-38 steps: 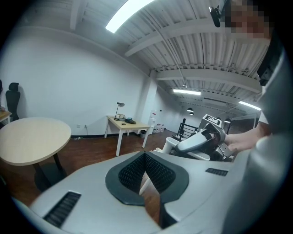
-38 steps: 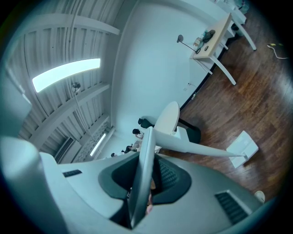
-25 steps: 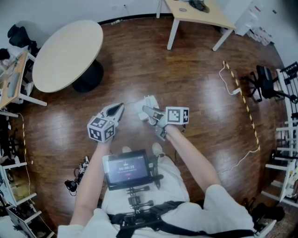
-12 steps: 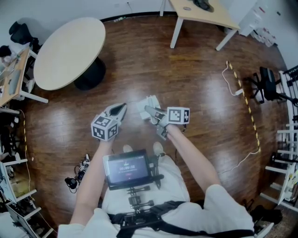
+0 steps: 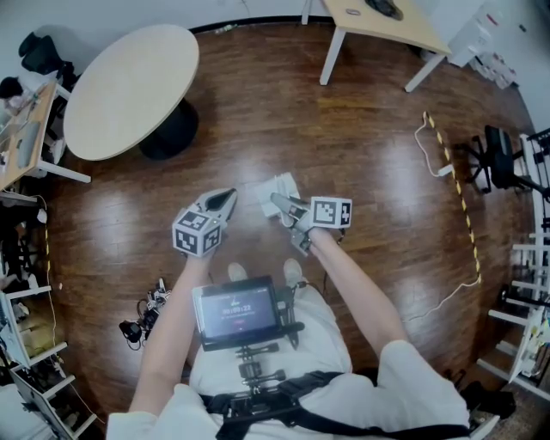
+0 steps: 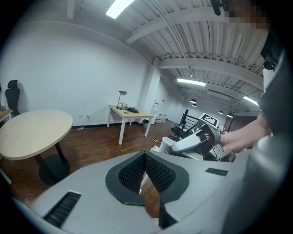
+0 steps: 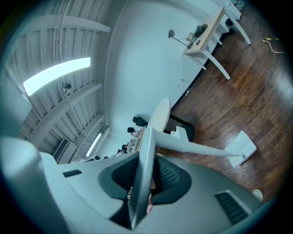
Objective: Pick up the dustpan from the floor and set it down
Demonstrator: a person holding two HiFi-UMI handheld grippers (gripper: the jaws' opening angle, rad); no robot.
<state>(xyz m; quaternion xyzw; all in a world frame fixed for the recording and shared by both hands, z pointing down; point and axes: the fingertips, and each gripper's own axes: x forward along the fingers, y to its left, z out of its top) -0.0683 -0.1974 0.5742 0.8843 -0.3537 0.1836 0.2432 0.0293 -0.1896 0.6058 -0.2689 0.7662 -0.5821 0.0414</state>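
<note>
Dustpan held up between two grippers over a dark wooden floor [image 5: 361,120].

A round table [image 5: 129,90] is seen at the far left. The left gripper [image 5: 223,198] is carried empty, its pads [image 6: 160,173] pressed together at the tips. Just to its right, the white dustpan [image 5: 279,185] is pinched by a thin wall between the pads [image 7: 168,179] of the right gripper [image 5: 280,203]. It appears to be lifted clear of the boards, though this is hard to judge from above. A desk [image 5: 387,21] is seen at the top right.

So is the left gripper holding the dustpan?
No, the dustpan sits clamped in the right gripper, and the left gripper holds nothing.
</note>
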